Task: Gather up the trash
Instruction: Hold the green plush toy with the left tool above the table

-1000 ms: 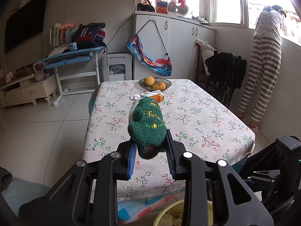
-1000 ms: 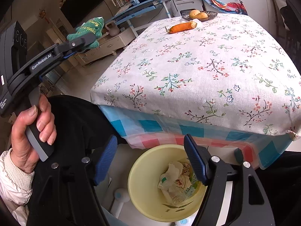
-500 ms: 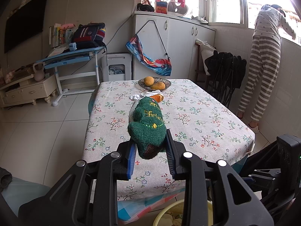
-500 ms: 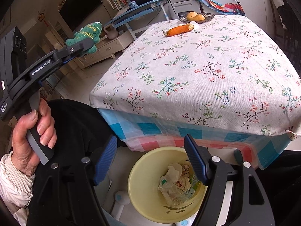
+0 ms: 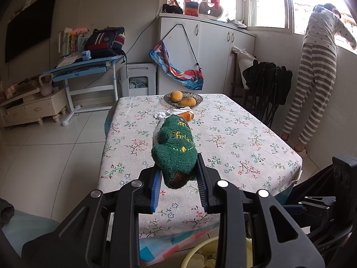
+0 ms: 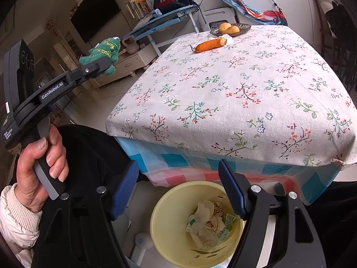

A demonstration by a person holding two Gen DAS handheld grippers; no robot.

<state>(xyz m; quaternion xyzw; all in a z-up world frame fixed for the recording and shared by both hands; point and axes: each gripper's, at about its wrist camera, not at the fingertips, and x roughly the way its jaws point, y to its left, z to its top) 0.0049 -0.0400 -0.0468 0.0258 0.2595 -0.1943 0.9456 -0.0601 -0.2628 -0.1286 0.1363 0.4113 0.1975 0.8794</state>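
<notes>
Left gripper has its jaws clamped tight on a green knitted sock with gold lettering, sticking out past the fingertips, in the air before the table. Right gripper jaws gape wide with nothing in them; right below them sits the yellow trash bin, crumpled wrappers inside. A carrot lies on the table far ahead.

Table under a floral cloth

The rectangular table with white flower-print tablecloth carries a dark woven bowl holding two yellow-orange fruits, an orange carrot and crumpled white paper just beside it.
</notes>
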